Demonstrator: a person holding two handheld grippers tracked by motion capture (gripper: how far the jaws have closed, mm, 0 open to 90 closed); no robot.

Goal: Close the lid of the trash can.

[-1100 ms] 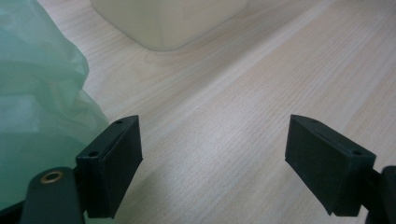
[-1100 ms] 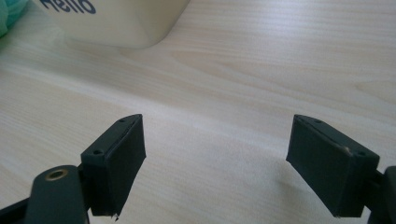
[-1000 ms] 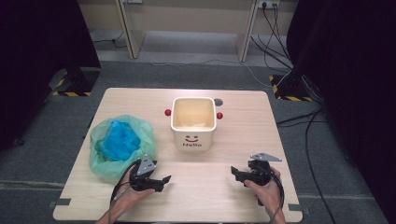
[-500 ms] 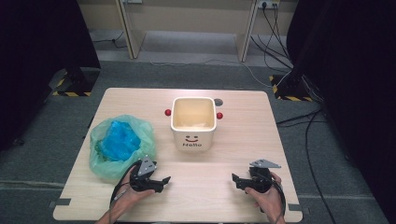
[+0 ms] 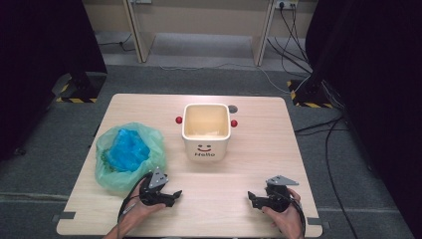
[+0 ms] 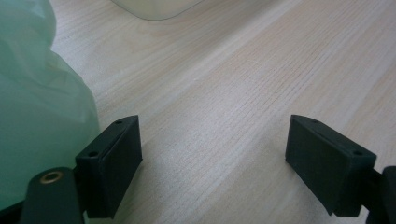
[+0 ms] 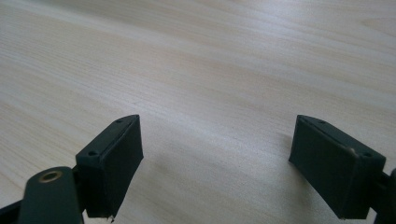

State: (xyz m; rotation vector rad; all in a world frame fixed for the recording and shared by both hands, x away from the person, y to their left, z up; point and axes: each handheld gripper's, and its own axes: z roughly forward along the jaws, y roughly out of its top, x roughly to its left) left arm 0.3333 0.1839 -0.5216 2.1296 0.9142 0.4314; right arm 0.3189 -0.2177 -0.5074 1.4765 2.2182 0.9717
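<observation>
1. The cream bin (image 5: 206,134) is a square, open-topped tub standing upright on the counter (image 5: 259,169), ahead of both tongs and between their lines of reach. Its front face carries a smiley and the word "Hello". A small red knob (image 5: 178,120) sticks out from one side and another (image 5: 234,123) from the other. Its inside looks empty and pale.

2. The green bag (image 5: 130,155) is a thin, translucent plastic sack lying crumpled and spread on the counter, just ahead of the left tongs (image 5: 168,195) and touching their side in the left gripper view (image 6: 42,107). Something bright blue (image 5: 128,149) sits bunched inside it.
</observation>
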